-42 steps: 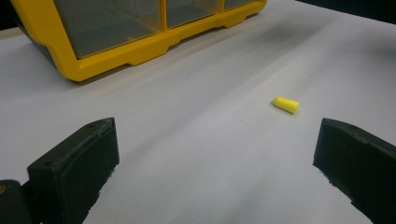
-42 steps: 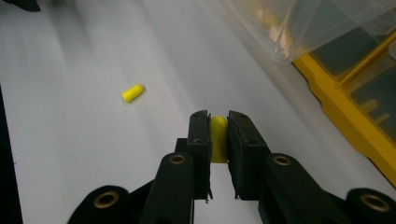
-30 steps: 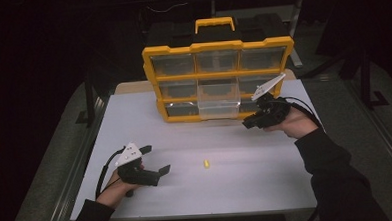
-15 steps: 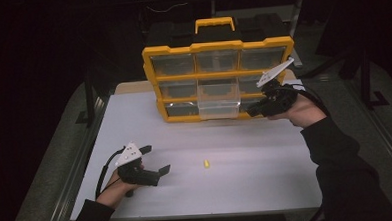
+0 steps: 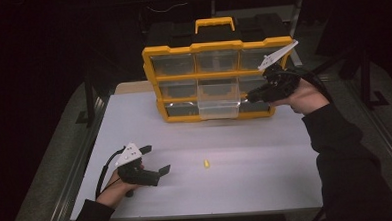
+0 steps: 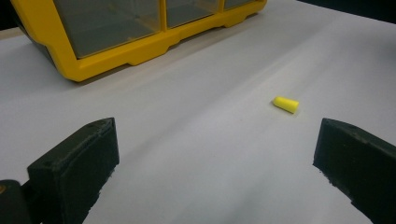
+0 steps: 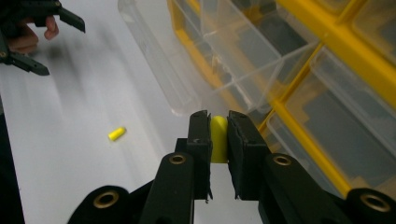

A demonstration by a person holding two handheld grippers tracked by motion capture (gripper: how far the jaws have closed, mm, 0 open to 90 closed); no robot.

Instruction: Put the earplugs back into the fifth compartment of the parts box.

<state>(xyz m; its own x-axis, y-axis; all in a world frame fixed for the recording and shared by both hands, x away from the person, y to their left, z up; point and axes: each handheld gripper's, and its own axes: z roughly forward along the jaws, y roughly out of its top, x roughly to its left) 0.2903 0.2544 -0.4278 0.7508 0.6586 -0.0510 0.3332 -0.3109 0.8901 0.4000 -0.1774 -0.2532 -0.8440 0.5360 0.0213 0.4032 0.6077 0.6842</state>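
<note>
A yellow organiser case [image 5: 217, 79] with clear drawers stands upright at the back of the white table [image 5: 267, 177]. One clear drawer [image 5: 218, 103] in its lower middle is pulled out. My right gripper [image 5: 253, 95] is raised in front of the case's right side, shut on a yellow earplug [image 7: 218, 138] pinched between its jaws. The pulled-out drawer [image 7: 187, 60] lies just beyond those jaws. A second yellow earplug [image 5: 206, 163] lies loose on the table. My left gripper [image 5: 156, 160] rests low near the table's front left, open, with that earplug [image 6: 286, 104] ahead of it.
The case has a yellow carrying handle [image 5: 214, 23] on top. Metal rails [image 5: 81, 160] run along both sides of the table, and the surroundings are dark. Bare white tabletop spreads between the two grippers.
My right gripper has risen with the earplug, from beside the case's bottom row to the level of its middle row. The left gripper has stayed in place.
</note>
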